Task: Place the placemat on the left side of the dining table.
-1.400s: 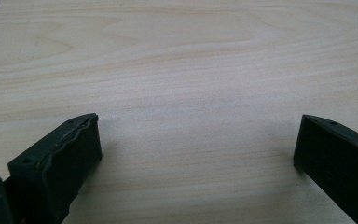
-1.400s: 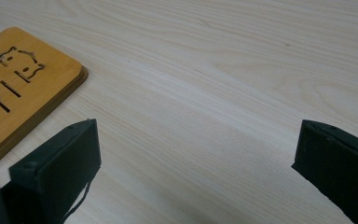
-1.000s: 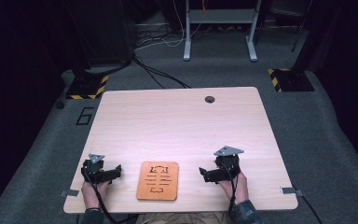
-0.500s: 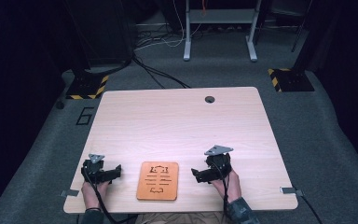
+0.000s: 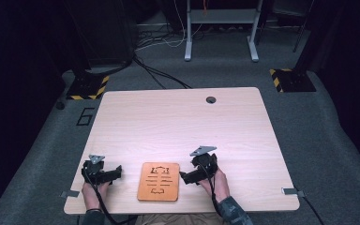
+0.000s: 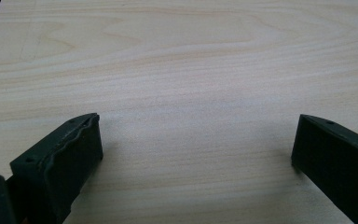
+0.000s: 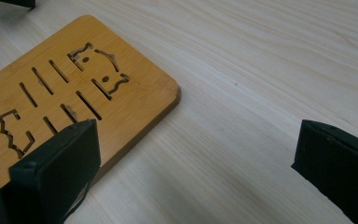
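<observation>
Right hand-held gripper (image 5: 183, 177) jaws apart beside wooden board (image 5: 159, 181); board flat, long axis running away from person.

the left gripper (image 5: 117, 171) is held low in the left hand (image 5: 93, 191), its jaws spread wide apart. the right gripper (image 5: 183, 178) is held in the right hand (image 5: 215, 180), turned inward, its jaws spread wide too.

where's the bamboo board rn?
High view: bamboo board lies flat at the table's near edge, between the left tool and right tool.
</observation>
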{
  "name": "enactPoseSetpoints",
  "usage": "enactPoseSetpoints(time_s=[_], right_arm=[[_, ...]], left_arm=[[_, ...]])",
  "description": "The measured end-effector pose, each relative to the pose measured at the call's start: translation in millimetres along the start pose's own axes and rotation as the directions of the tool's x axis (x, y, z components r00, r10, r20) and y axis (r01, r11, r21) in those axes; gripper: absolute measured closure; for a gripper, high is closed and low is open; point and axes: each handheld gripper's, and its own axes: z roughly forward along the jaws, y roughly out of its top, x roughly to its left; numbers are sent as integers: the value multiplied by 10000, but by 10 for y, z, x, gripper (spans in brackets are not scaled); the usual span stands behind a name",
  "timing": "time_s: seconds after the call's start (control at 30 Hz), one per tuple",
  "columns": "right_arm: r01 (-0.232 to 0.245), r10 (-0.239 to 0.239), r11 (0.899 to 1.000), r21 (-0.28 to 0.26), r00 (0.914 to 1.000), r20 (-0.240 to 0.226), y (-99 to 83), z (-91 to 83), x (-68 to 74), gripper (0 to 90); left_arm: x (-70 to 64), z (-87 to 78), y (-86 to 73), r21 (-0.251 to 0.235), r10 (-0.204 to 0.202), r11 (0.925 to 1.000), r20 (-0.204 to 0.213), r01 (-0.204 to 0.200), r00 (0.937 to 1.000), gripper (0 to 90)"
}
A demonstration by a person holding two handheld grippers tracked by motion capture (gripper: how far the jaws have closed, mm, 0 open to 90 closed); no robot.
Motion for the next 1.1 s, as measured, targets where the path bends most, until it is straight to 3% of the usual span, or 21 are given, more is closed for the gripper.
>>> enactPoseSetpoints(time_s=[0.2,0.47,1.1], right_arm=[[163,-159,9995,262,9998,-153,66,211,89,0],[282,-274,9978,596,9995,-134,83,358,170,0],[530,-516,9951,834,9985,-188,73,468,269,0]], left_arm=[[-5,1,-1,-17,-73,10000,2,73,10000,14],[-4,1,-1,-11,-64,10000,-3,64,10000,14],[0,0,0,1,-15,10000,-13,15,10000,14]])
